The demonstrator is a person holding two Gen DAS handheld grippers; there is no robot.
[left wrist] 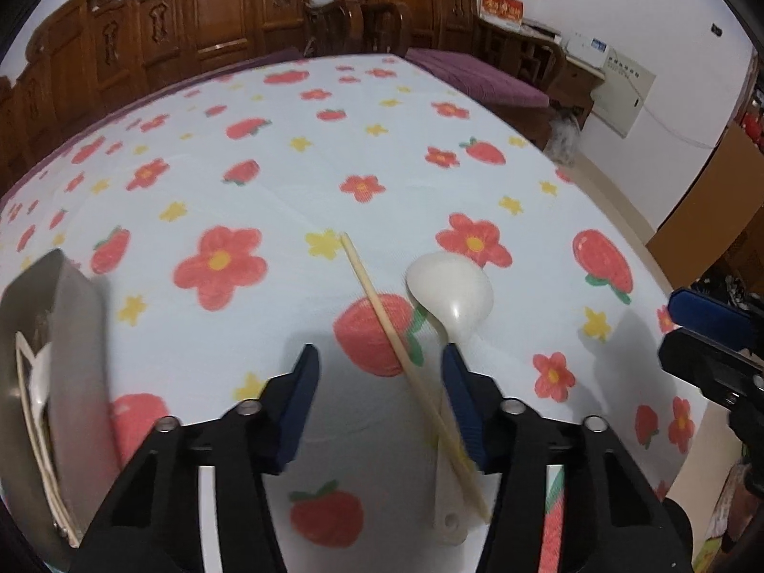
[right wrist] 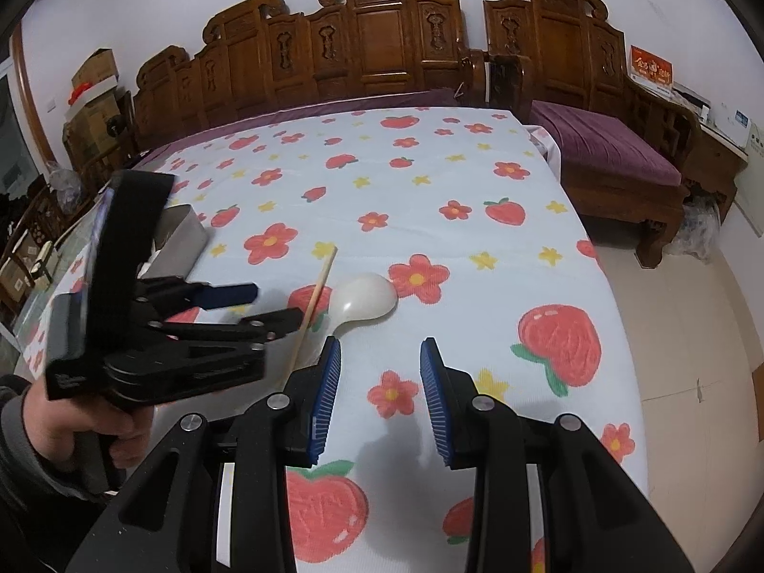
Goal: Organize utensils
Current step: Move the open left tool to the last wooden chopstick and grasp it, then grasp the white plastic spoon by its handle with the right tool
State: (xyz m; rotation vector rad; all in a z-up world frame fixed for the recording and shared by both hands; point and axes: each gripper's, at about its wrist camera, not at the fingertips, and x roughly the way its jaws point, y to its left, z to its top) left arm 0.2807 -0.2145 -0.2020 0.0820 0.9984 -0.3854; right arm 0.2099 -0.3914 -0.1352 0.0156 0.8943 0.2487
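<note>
With the left hand-held gripper (left wrist: 379, 396) standing apart over the chopstick (left wrist: 406, 358) crossing the white spoon (left wrist: 451, 298) on the flowered worktop (left wrist: 286, 153), center on the stick alone before squeezing, while the right hand-held gripper (right wrist: 380, 394) hovers apart, empty, the metal tray (left wrist: 71, 334) waiting leftward.

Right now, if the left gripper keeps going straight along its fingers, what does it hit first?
Most likely the chopstick, which lies diagonally between the open fingers of the left gripper, crossing the handle of the white spoon by one finger. Both rest on the flowered tablecloth. Depth is hard to judge; the fingertips may reach the cloth first.
</note>
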